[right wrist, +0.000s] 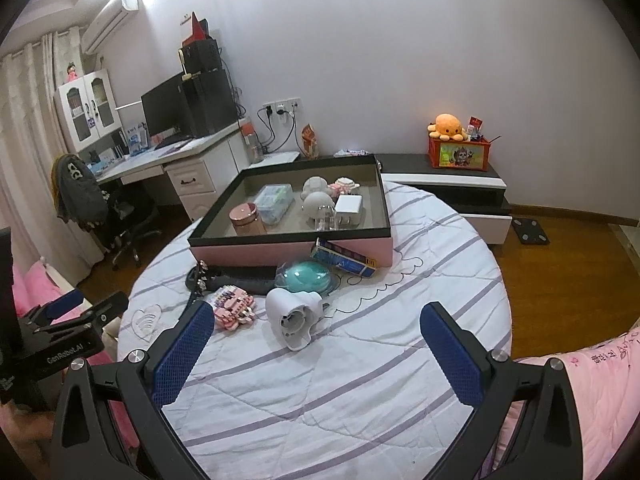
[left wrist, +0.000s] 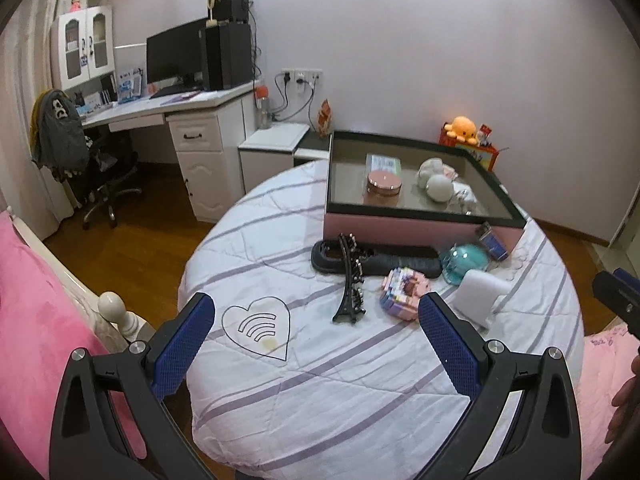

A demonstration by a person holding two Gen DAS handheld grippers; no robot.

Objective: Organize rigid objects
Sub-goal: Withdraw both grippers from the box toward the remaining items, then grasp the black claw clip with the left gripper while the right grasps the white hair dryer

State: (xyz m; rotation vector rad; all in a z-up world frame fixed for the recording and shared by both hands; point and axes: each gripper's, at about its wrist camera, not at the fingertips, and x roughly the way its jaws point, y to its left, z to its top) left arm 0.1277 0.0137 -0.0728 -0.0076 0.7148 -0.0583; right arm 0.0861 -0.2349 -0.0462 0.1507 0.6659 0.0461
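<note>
A shallow pink tray with a black rim (right wrist: 288, 250) sits on a round table covered by a white quilt with lilac stripes (right wrist: 360, 380), straight ahead of both hand-held grippers and beyond their fingertips; inside it lie a rose-gold round tin (right wrist: 246, 219), a clear plastic box (right wrist: 274, 202), two pale round figurines (right wrist: 318, 196) and a white plug adapter (right wrist: 349, 209). Loose rigid objects lie on the quilt between the tray and the tools: a white moulded plastic piece with a round socket (right wrist: 294, 314) just ahead of the right hand-held gripper (right wrist: 320, 356), a pink-and-white block-built toy (right wrist: 234, 306) beside its left finger, a teal dome under clear plastic (right wrist: 306, 278), a blue-and-white carton (right wrist: 344, 260) leaning against the tray wall, and a long black brush-like item (right wrist: 240, 280). A black toothed hair claw (left wrist: 350, 280) lies ahead of the left hand-held gripper (left wrist: 316, 344), near a heart outline stitched on the quilt (left wrist: 258, 330). Both hand-held grippers hang above the quilt with blue-padded fingers spread wide, holding nothing. Farther off to the left stand a white desk (left wrist: 176, 110) with a dark monitor (left wrist: 176, 54); an orange plush octopus (right wrist: 447, 125) sits on a red box to the right.
</note>
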